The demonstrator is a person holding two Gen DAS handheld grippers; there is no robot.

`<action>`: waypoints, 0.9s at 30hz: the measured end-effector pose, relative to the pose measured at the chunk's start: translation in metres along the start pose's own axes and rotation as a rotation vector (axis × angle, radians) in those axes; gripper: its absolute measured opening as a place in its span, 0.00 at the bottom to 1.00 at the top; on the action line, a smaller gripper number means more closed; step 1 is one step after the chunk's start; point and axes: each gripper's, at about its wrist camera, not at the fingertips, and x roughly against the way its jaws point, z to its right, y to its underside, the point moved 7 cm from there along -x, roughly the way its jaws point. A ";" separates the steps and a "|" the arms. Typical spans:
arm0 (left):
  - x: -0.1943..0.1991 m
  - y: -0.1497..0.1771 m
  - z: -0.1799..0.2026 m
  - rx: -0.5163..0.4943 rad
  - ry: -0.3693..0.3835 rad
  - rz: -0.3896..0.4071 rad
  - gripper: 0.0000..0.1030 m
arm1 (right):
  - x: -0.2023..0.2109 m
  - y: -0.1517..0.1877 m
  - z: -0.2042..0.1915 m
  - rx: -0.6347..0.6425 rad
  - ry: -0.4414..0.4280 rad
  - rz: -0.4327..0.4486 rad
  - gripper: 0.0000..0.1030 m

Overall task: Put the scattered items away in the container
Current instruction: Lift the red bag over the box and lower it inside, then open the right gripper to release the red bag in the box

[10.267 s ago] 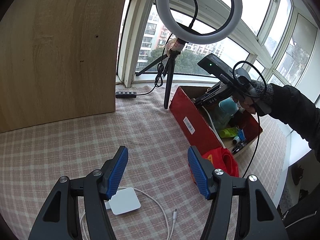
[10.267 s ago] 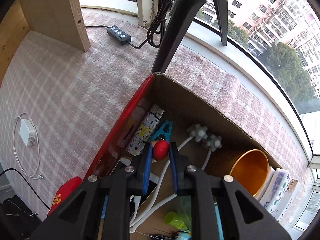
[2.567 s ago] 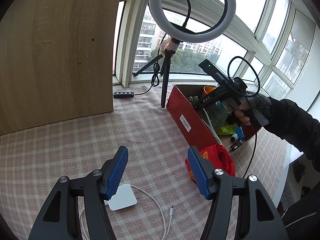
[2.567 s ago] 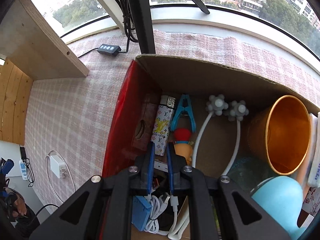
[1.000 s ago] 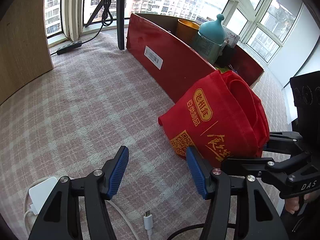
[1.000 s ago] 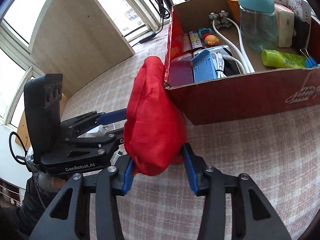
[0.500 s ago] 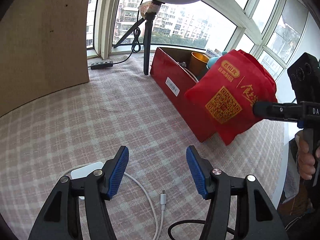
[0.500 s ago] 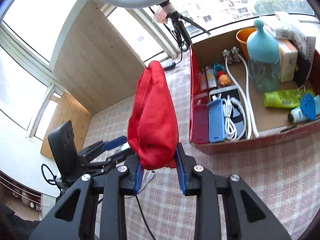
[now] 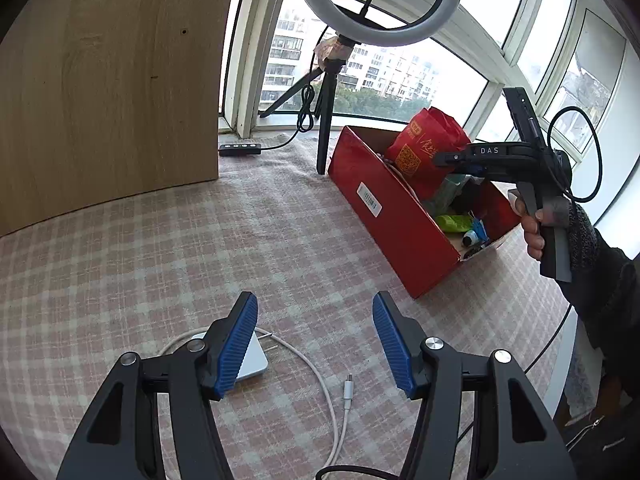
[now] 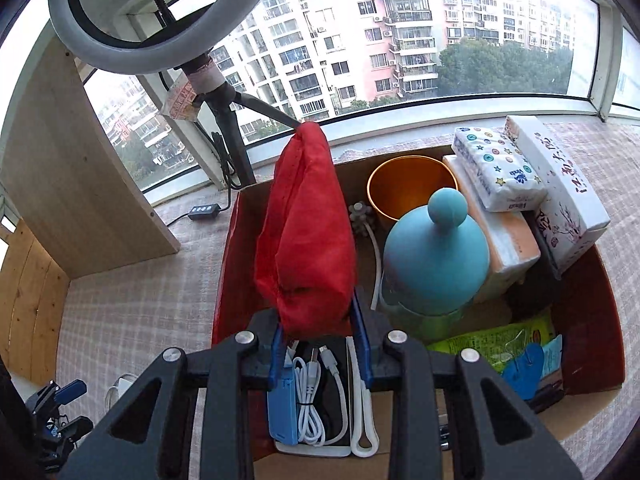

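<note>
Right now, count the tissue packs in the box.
3, all at the cardboard box's far right: star-patterned pack on top, peach pack beneath, blossom-printed pack alongside. Others may be hidden.

Matt red cloth bag [image 10: 306,236], cardboard box [image 9: 404,224], woven checked tablecloth [image 9: 160,248]

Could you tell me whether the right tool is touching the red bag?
Touching: in the right wrist view, the right tool pinches the red bag's bottom edge between both blue pads.
</note>
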 end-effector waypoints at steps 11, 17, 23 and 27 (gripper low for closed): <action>-0.002 -0.002 -0.004 0.028 0.008 0.004 0.55 | -0.030 0.003 0.008 0.002 0.063 -0.058 0.27; -0.003 -0.002 -0.004 0.030 0.011 0.002 0.55 | -0.037 0.002 0.013 -0.016 0.081 -0.076 0.26; -0.003 -0.002 -0.004 0.034 0.013 0.000 0.55 | -0.044 0.002 0.008 0.003 0.086 -0.096 0.27; -0.001 -0.003 -0.004 0.033 0.013 0.006 0.55 | -0.042 -0.001 0.005 0.023 0.090 -0.105 0.32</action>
